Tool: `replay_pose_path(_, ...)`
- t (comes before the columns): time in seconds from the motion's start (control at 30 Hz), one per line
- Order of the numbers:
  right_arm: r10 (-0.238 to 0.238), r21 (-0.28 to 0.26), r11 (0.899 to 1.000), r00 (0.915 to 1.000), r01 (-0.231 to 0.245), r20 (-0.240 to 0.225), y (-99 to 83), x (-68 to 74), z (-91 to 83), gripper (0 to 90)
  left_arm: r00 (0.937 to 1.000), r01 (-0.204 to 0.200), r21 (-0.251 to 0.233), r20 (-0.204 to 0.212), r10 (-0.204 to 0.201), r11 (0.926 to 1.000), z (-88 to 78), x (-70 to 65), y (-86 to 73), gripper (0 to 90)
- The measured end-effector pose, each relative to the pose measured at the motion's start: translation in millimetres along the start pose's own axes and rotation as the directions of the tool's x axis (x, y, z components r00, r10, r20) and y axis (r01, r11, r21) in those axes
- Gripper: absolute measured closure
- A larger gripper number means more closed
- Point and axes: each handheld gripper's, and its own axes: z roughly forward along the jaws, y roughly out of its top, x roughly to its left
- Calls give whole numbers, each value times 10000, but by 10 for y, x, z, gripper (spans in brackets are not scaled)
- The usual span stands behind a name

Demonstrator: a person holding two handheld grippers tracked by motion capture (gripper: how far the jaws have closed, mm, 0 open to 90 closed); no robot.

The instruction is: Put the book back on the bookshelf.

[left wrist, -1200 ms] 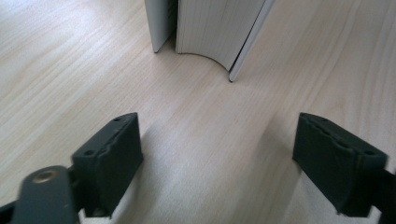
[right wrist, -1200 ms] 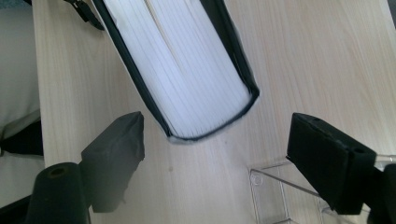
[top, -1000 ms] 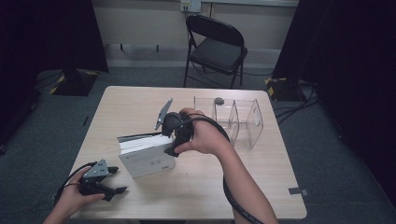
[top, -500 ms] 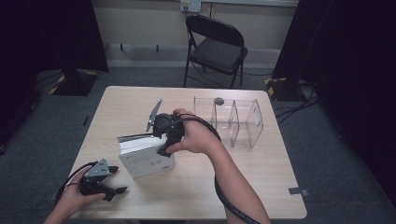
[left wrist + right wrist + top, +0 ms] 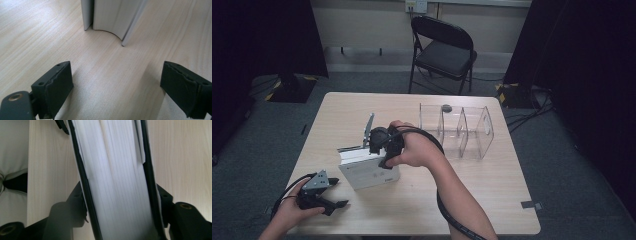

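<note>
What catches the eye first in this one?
The right gripper, its jaws just closing around a thick white book standing mid-table. Right of it sits a clear plastic divided organizer; the left gripper rests open at the table's near left corner.

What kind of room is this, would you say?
Probably a recording studio or lab set up for filming tabletop work: black curtains hang at both sides, a lone wooden table stands on grey carpet, cables trail over the floor, and a folding chair waits behind.

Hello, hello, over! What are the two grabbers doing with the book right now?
Right gripper closing around the book, jaws at its covers. Left gripper open on the table. Nothing in the way.
</note>
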Motion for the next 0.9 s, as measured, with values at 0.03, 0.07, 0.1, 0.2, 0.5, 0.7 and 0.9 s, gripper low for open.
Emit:
replay_pose_path(0.03,83,34,10000,10000,-83,-4,4,11,-8,469,10000,-23,6,-5,23,10000,-1,2,0,99)
replay_pose_path(0.07,98,115,9999,9998,-97,-161,2,23,-30,498,10000,-28,11,-1,28,10000,-1,2,1,99)
replay_pose_path(0.1,172,19,9999,9996,-172,-225,-6,35,-39,504,10000,-24,16,-4,24,10000,-1,1,0,98)
replay_pose_path(0.2,408,0,9992,9990,-408,-164,-25,51,-49,512,10000,-19,10,-3,19,10000,0,0,0,97)
replay_pose_path(0.5,1307,251,9912,9911,-1300,-270,-168,58,-128,519,10000,-7,-19,19,7,10000,2,0,0,96)
replay_pose_path(0.7,1731,333,9846,9840,-1718,-422,-415,118,-241,518,10000,44,-15,47,-44,10000,4,-4,-1,94)
replay_pose_path(0.9,2080,443,9775,9773,-2062,-414,-635,156,-332,512,10000,-4,16,55,4,10000,2,-1,-1,93)
